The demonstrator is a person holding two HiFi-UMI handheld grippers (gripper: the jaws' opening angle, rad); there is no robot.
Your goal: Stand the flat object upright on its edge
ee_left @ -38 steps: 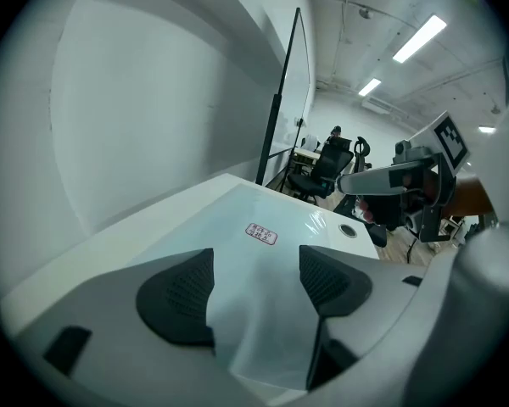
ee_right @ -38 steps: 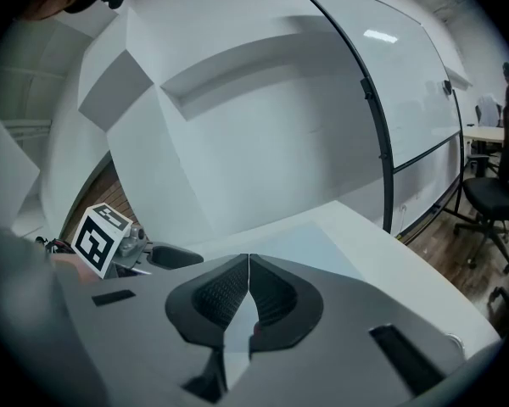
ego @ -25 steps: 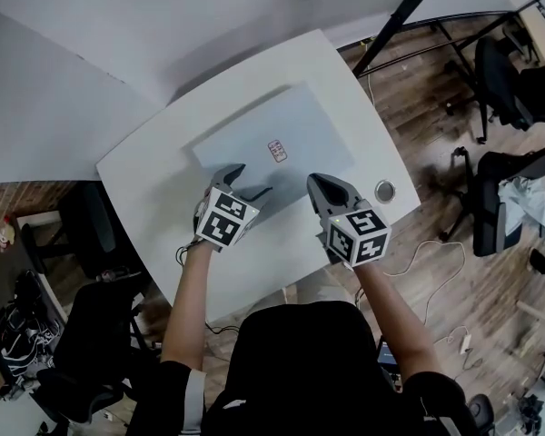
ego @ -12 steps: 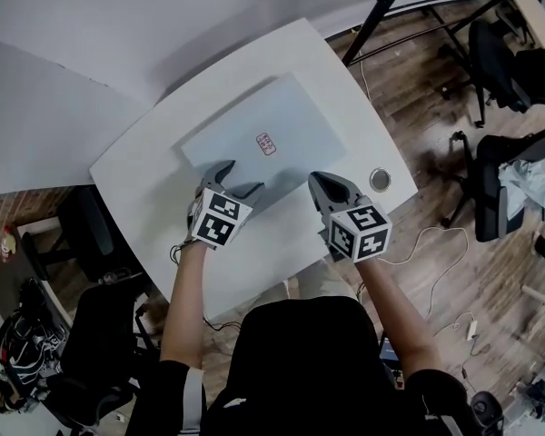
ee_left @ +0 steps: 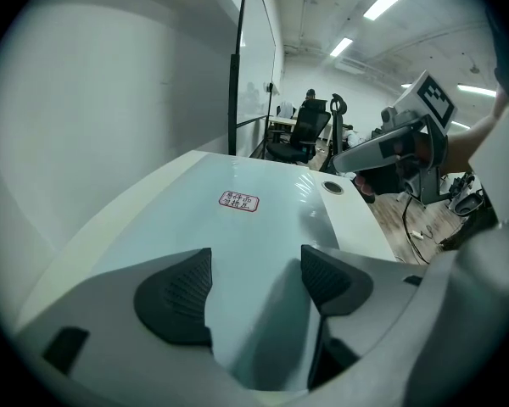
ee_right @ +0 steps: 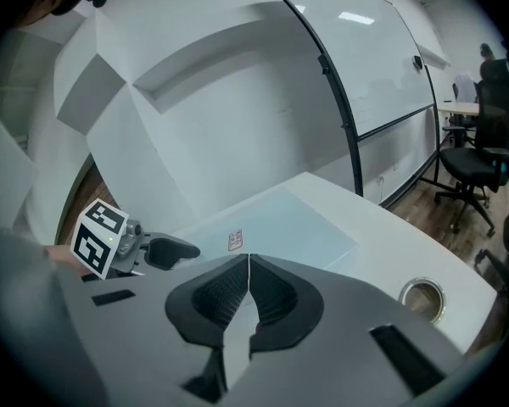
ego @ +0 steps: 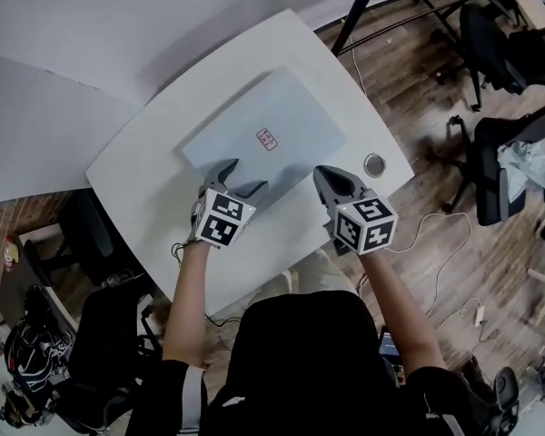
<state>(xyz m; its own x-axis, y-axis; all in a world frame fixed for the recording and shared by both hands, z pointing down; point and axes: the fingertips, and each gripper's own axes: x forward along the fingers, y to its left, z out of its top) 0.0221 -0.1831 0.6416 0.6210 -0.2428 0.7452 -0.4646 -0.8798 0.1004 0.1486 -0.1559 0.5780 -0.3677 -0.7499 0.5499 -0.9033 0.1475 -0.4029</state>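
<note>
Hovering near the flat object (ego: 291,107), left tongs (ego: 245,176) gape open, right tongs (ego: 323,174) are closed.

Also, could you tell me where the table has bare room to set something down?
The table's widest bare stretch lies between the flat panel's near edge and the person; another lies at the left corner. The strip right of the panel is narrow and holds the grommet hole. The panel's near edge is crowded by the left claw and right claw.
</note>
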